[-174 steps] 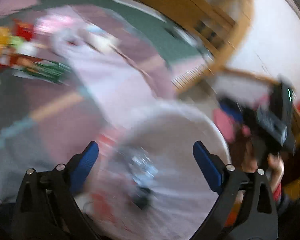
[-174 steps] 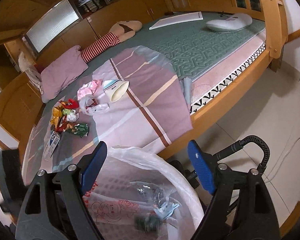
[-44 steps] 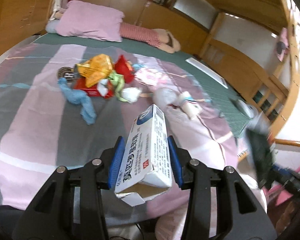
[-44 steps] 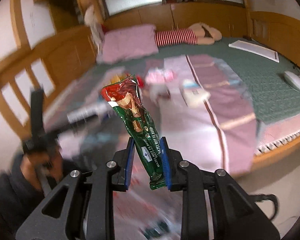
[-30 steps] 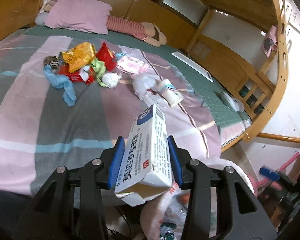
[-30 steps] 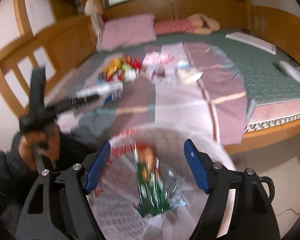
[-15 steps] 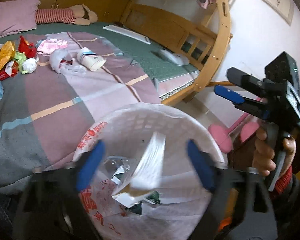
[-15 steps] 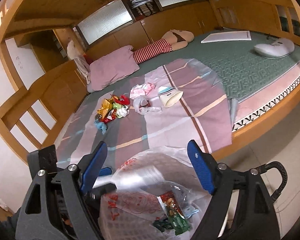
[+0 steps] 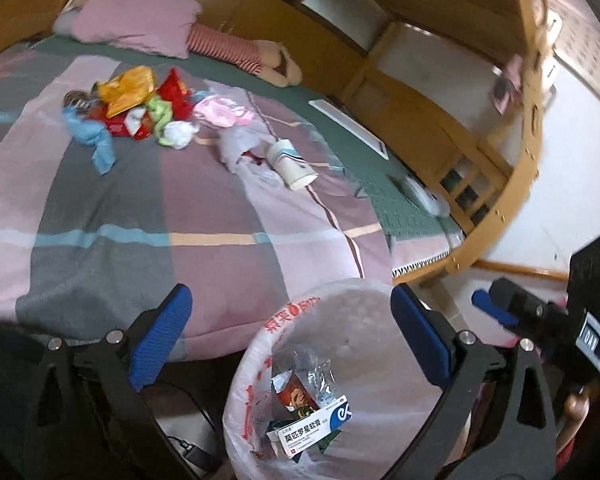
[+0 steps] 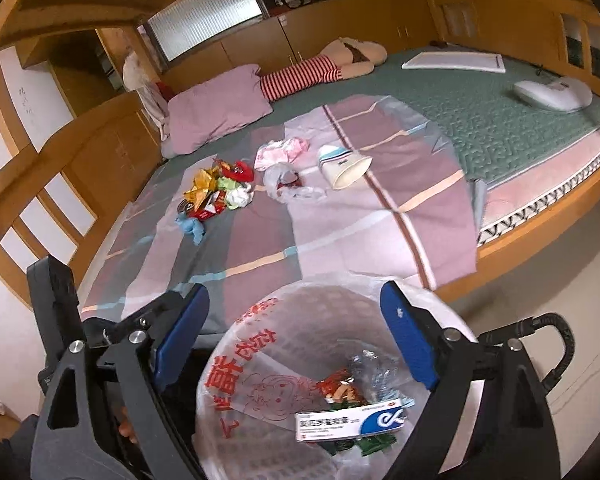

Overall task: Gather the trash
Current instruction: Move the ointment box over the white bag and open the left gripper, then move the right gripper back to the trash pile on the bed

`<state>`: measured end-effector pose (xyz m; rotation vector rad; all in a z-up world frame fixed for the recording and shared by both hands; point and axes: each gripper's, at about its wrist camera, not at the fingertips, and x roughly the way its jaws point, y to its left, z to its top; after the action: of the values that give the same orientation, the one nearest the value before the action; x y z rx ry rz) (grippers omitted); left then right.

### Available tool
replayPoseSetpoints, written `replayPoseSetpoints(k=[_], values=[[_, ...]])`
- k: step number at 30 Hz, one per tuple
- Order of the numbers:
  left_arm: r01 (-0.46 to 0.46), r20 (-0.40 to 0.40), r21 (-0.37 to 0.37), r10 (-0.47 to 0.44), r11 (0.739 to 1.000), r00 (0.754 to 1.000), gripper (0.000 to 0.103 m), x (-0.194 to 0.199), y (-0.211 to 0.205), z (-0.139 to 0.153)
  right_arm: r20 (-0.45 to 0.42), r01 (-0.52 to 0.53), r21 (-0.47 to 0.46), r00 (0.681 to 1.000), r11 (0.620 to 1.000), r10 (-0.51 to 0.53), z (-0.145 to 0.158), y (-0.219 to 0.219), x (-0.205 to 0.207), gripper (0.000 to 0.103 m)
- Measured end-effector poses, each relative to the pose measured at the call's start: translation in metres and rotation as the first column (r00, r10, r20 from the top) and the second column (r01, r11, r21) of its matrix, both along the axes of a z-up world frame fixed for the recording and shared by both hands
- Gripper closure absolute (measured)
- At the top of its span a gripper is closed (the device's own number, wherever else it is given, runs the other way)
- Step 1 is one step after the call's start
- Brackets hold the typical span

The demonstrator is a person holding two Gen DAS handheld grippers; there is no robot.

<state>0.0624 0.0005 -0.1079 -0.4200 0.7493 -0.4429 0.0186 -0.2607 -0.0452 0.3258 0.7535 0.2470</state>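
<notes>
A bin lined with a white bag (image 9: 380, 360) (image 10: 236, 364) stands by the bed's edge. In it lie a white medicine box (image 9: 312, 426) (image 10: 350, 420) and a green snack wrapper (image 9: 296, 394) (image 10: 340, 394). My left gripper (image 9: 290, 296) hovers over the bin, its jaws opening with nothing between them. My right gripper (image 10: 294, 292) is also above the bin, empty, its jaws opening. On the bedspread remain a heap of wrappers (image 9: 132, 100) (image 10: 220, 192), a blue cloth (image 9: 94, 136) (image 10: 190, 226), a clear plastic bag (image 9: 240, 148) (image 10: 284, 184) and a tipped paper cup (image 9: 290, 160) (image 10: 344, 166).
A pink pillow (image 10: 216, 118) and a striped plush (image 10: 320, 70) lie at the head of the bed. A white device (image 10: 552, 94) rests on the green mattress. The wooden bed frame (image 10: 540, 216) borders the floor, where a black handle (image 10: 556, 340) stands beside the bin.
My left gripper swung from the bed to the bin, spread its jaws and let the medicine box fall in. The right gripper dropped the green wrapper into the bin and stayed wide.
</notes>
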Motion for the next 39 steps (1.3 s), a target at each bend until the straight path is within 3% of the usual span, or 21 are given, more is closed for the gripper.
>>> replayPoseSetpoints(k=[7, 29, 33, 35, 39], values=[[0.005, 0.001, 0.034, -0.005, 0.999, 1.0, 0.004, -0.002, -0.004, 0.002, -0.05, 0.004, 0.03, 0.999, 1.0, -0.002, -0.008, 0.003, 0.009, 0.017], [-0.005, -0.024, 0.037, 0.006, 0.999, 1.0, 0.004, 0.001, -0.004, -0.002, -0.022, -0.002, 0.018, 1.0, 1.0, 0.002, -0.004, 0.006, 0.007, 0.017], [-0.01, -0.015, 0.033, 0.011, 0.999, 1.0, 0.004, 0.0, -0.002, -0.002, 0.043, 0.024, -0.024, 0.999, 0.999, -0.023, 0.006, 0.009, 0.003, 0.015], [-0.019, 0.003, 0.02, 0.019, 1.0, 1.0, 0.004, 0.0, 0.001, 0.002, 0.11, 0.065, -0.098, 0.992, 0.993, -0.054, 0.016, 0.015, 0.001, 0.003], [-0.118, 0.072, 0.05, 0.114, 0.992, 0.991, 0.004, 0.002, 0.018, 0.019, 0.263, 0.192, -0.178, 0.954, 0.965, -0.141, 0.032, 0.023, 0.002, 0.003]])
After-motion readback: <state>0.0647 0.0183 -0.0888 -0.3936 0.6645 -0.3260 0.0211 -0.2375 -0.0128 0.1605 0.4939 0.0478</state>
